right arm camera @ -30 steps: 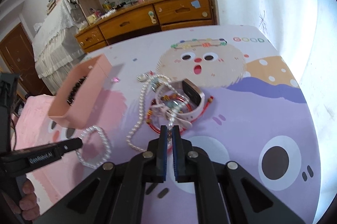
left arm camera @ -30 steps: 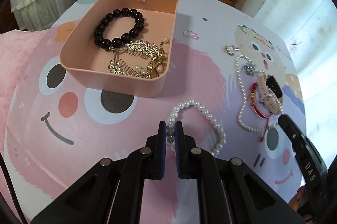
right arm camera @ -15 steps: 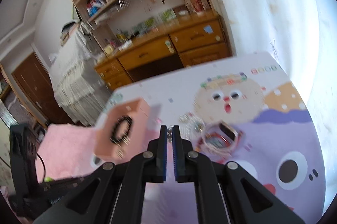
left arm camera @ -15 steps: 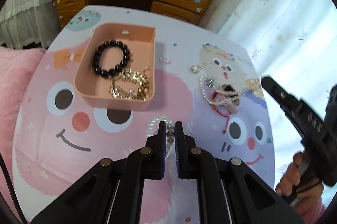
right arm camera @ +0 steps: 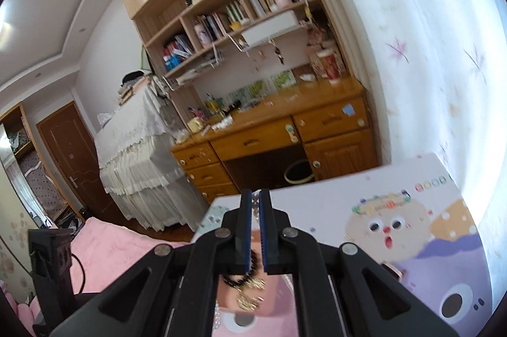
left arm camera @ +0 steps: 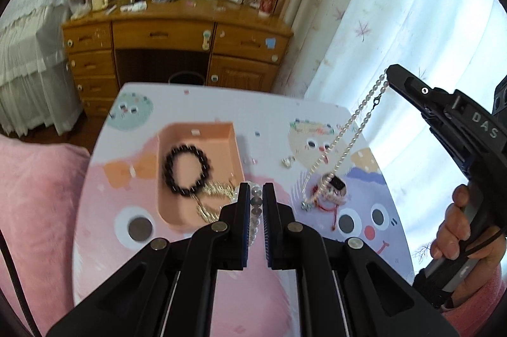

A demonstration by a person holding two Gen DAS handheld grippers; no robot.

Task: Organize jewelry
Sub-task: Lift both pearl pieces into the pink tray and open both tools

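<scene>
Left wrist view: left claw (left arm camera: pixel 253 194) low centre, pinching pearl bracelet (left arm camera: pixel 255 204) above near edge of pink tray (left arm camera: pixel 228 131). In tray, black bead bracelet (left arm camera: pixel 186 170) and gold comb (left arm camera: pixel 218 188). At right, right claw (left arm camera: pixel 389 77) pinching pearl necklace (left arm camera: pixel 345 140), hanging down to tangled watch (left arm camera: pixel 332 188) on counter (left arm camera: pixel 279 115).

Right wrist view: right claw (right arm camera: pixel 256 197) at centre, pressed on pearl necklace (right arm camera: pixel 255 205); pink tray (right arm camera: pixel 275 289) below. Best to carry both strands fully over tray before releasing, lifting slowly so necklace frees from watch.
</scene>
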